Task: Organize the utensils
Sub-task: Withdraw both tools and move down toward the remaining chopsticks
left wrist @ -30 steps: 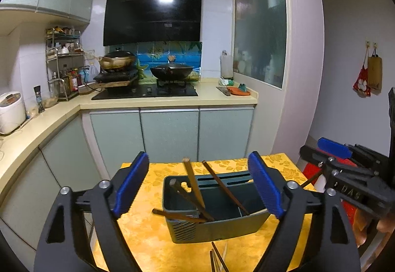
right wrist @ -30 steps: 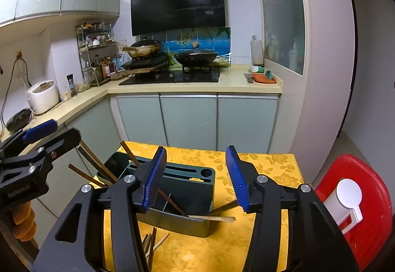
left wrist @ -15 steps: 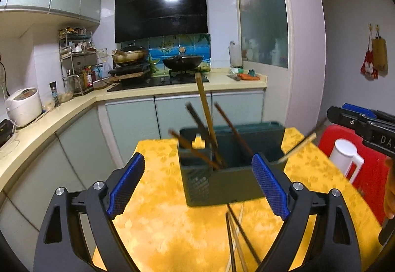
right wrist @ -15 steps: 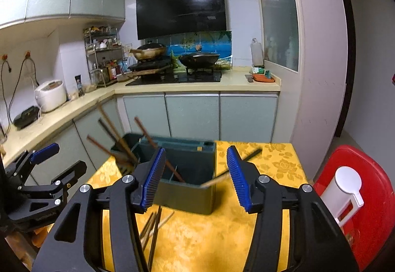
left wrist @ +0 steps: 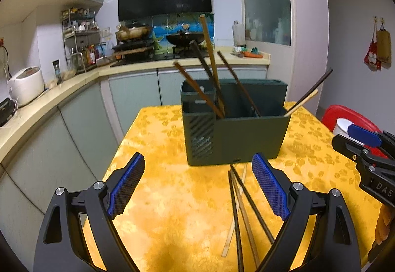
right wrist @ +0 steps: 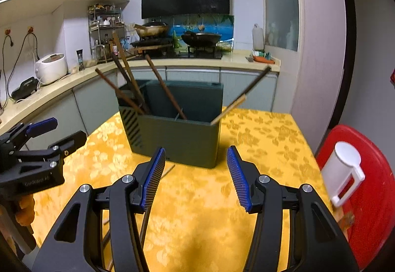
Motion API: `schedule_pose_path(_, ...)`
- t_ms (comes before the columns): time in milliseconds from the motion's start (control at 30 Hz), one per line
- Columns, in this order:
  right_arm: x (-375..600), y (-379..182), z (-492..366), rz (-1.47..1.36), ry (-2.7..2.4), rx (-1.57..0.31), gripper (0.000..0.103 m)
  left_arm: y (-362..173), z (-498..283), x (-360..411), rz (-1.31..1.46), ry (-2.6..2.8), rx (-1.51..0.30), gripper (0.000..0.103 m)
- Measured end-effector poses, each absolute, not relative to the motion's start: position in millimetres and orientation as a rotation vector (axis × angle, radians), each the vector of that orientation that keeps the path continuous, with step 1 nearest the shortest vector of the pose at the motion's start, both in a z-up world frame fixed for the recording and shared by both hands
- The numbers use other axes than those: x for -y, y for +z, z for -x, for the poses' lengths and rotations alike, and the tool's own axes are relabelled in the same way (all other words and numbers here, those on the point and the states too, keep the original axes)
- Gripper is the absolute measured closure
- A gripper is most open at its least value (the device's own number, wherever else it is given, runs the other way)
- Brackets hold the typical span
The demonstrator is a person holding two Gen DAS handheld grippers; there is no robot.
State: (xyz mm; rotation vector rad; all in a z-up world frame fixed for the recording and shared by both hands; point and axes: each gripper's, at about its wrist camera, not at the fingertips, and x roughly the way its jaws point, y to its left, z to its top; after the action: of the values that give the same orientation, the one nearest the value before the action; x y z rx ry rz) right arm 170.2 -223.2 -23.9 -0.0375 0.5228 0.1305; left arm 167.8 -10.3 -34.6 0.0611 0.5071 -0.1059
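We have both grippers low over the table (left wrist: 158, 200), which wears a yellow floral cloth, and both point at the dark green utensil holder (left wrist: 234, 138) standing near the table's middle.

Left gripper (left wrist: 197, 188): jaws spread wide, nothing between the pads. Right gripper (right wrist: 196, 177): jaws about half open, also empty. We judge that neither has taken anything up yet.

Holder contents: several chopsticks (left wrist: 209, 59) lean out of the left compartment at mixed angles, dark and light wood together; two more (left wrist: 308, 94) stick out over the right corner, tilted far outward. They lean because the compartments are wide and only the rim props them up.

Loose chopsticks (left wrist: 244, 210) lie flat on the cloth just in front of the holder, a small fan of dark and pale sticks running towards us. In the left wrist view they sit near the right-hand pad of the left gripper; in the right wrist view they pass under that gripper's left finger. We take these as the items left to sort.

Readable writing: "DAS" in white on the right gripper's body, the rest cut off by the frame edge. Lettering on the left gripper's body in the right wrist view is too blurred to read.

A red stool (right wrist: 365, 188) with a white cup (right wrist: 342, 173) stands beside the table.
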Motion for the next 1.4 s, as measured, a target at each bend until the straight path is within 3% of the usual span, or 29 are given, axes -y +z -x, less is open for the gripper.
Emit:
schedule_pose_path(133, 223.4, -35.2, -164.2, 0.042, 0.114, -0.537, 0.048, -44.7, -164.9, 5.2, -0.045, -0.099, -0.535, 0.017)
schedule_pose_path(967, 218.1, -88.0, -141.3, 0.031, 0.121, -0.642, 0.048, -88.3, -157.1, -7.6, -0.024, -0.081, -0.656, 0.017)
schedule_pose_path(1400, 199.5, -131.0, -114.6, 0.052, 0.231, -0.740, 0.048, -135.8, -104.9, -16.1, -0.026, -0.194, -0.756, 0.018)
